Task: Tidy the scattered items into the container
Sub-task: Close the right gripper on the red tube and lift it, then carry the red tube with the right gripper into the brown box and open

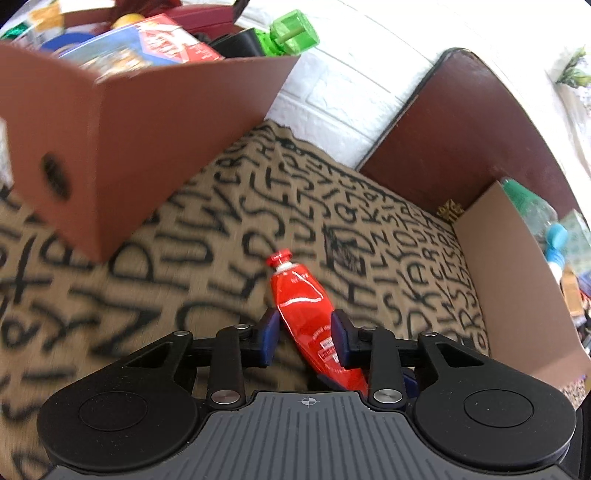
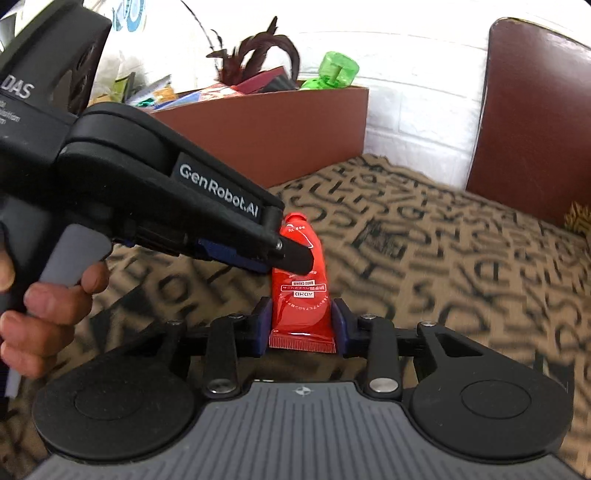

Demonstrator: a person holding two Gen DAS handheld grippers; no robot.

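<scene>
A red tube (image 1: 306,306) with a red cap is held above a tan cloth printed with black letters (image 1: 207,236). My left gripper (image 1: 304,332) is shut on the tube's middle. My right gripper (image 2: 302,325) is shut on the tube's flat crimped end (image 2: 301,314). In the right wrist view the left gripper's fingers (image 2: 291,256) clamp the same tube from the left. A brown cardboard box (image 1: 122,147) full of items stands at the upper left; it also shows in the right wrist view (image 2: 280,136).
A green plastic bottle (image 1: 291,33) sticks out of the brown box. A second, paler cardboard box (image 1: 517,288) with a bottle and other items is at the right. A dark red chair back (image 1: 461,136) and a white brick wall (image 1: 351,85) stand behind.
</scene>
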